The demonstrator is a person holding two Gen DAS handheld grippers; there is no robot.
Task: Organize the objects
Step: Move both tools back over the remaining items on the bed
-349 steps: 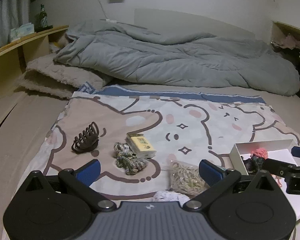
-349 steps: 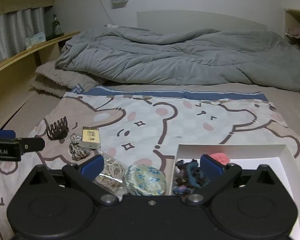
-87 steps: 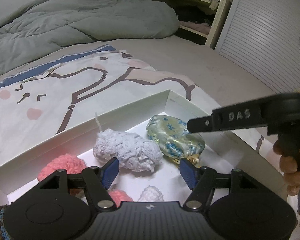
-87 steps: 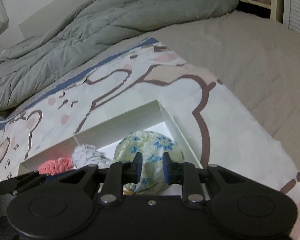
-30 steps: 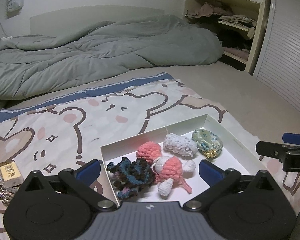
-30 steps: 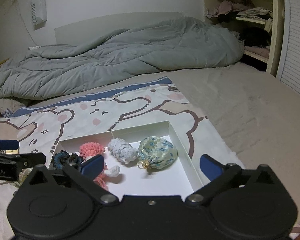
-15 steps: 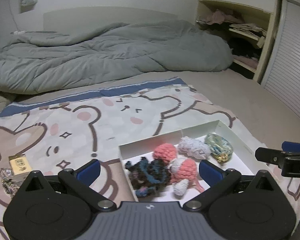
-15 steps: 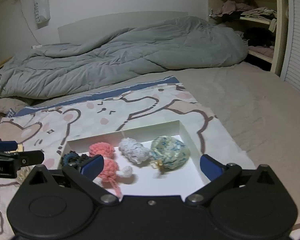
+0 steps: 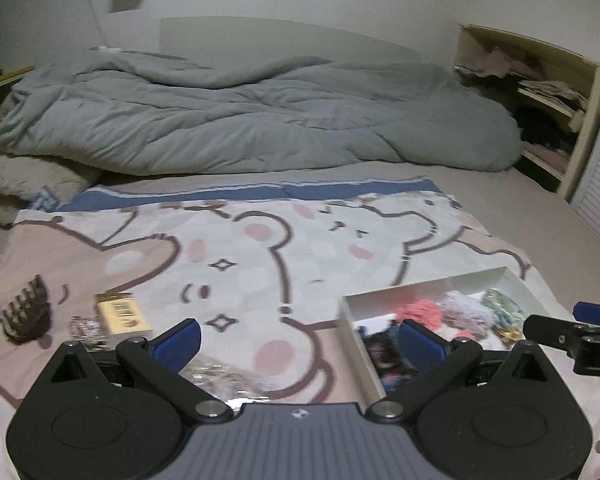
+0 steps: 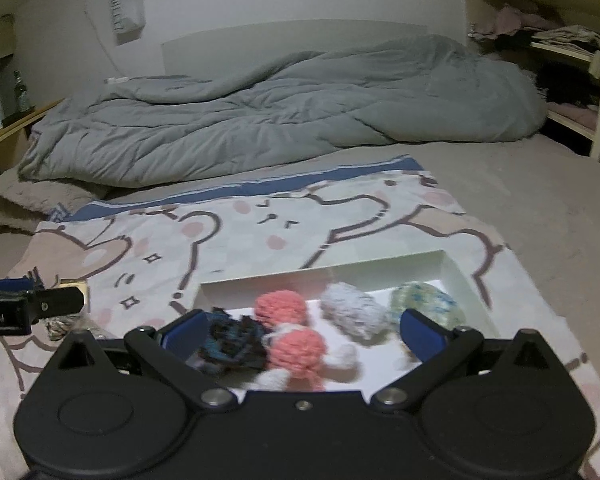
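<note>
Left tool [image 9: 296, 334] spread wide, empty; clear bag of rubber bands [image 9: 220, 374] just below its tips at 7 o'clock. Right tool [image 10: 302, 330] spread wide, empty, over shallow white cardboard box [image 10: 456, 276] holding crocheted items.

Grey duvet [image 10: 284, 120], bear-print sheet [image 9: 260, 248], white box [image 10: 456, 276], pink pompoms [image 10: 280, 306]

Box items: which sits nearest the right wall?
The floral pouch, green-blue patterned, at the right end of the white box. The grey-white yarn ball and pink ones lie further left.
</note>
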